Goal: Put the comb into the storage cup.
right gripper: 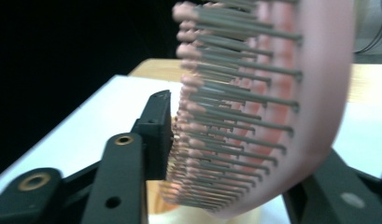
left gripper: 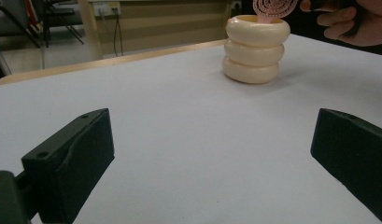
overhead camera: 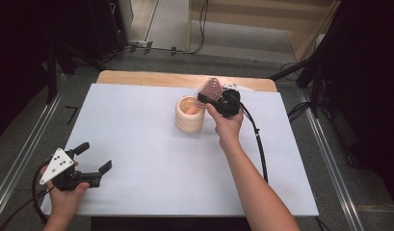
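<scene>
The right gripper (overhead camera: 218, 98), jaws pinching the pink hairbrush (overhead camera: 211, 89) by its head, holds it above the cream ribbed holder (overhead camera: 189, 115), handle down inside the holder's mouth; the long axis is near upright. The handle's depth is hidden. The left gripper (overhead camera: 93, 159), jaws spread, lies well apart from the holder.

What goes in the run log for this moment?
right gripper: shut on brush, handle in cup | left gripper: open, on table
</scene>
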{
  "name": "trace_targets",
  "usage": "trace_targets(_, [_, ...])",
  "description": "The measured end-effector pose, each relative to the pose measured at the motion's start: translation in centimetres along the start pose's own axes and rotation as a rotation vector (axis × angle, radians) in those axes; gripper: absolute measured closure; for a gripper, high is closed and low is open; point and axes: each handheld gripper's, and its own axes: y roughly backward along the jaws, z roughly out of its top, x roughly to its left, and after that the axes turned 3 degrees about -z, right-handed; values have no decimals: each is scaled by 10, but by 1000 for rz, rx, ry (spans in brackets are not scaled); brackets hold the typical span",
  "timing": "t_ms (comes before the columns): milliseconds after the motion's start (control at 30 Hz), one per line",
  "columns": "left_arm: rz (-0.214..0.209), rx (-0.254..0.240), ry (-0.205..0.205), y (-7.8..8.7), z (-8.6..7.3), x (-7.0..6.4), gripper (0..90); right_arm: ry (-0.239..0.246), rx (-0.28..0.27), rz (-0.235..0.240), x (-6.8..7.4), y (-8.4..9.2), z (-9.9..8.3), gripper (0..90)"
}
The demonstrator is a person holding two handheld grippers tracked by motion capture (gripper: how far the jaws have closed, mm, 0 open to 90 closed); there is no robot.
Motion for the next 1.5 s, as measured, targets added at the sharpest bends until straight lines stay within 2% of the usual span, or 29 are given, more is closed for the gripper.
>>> trace_targets(67, [0, 1, 1, 0, 0, 0, 0, 22, 8, -22, 1, 0, -1, 407])
trace_targets(133, [0, 1, -1, 0, 0, 0, 0, 41, 6, -23, 2, 2, -1, 351])
trace_targets(200, [0, 1, -1, 0, 0, 0, 0, 76, 14, -25, 3, 4, -1, 255])
trace_targets(400, [0, 0, 0, 0, 0, 0, 0, 121, 24, -26, 6, 11, 2, 94])
trace_targets(500, [0, 2, -1, 0, 0, -1, 0, 167, 32, -31, 8, 14, 1, 0])
trace_targets(633, [0, 2, -1, 0, 0, -1, 0, 210, 35, -45, 12, 19, -2, 0])
trace_targets(800, [-2, 0, -1, 0, 0, -1, 0, 235, 30, -53, 12, 26, -5, 0])
trace_targets(933, [-3, 3, -3, 0, 0, -1, 0, 234, 23, -50, 11, 32, -8, 0])
trace_targets(1133, [-3, 3, -3, -1, 0, -1, 0, 258, 20, -55, 10, 40, -14, 0])
trace_targets(1500, [-5, -3, 1, 0, 1, -2, 0, 263, 11, -48, 9, 53, -26, 0])
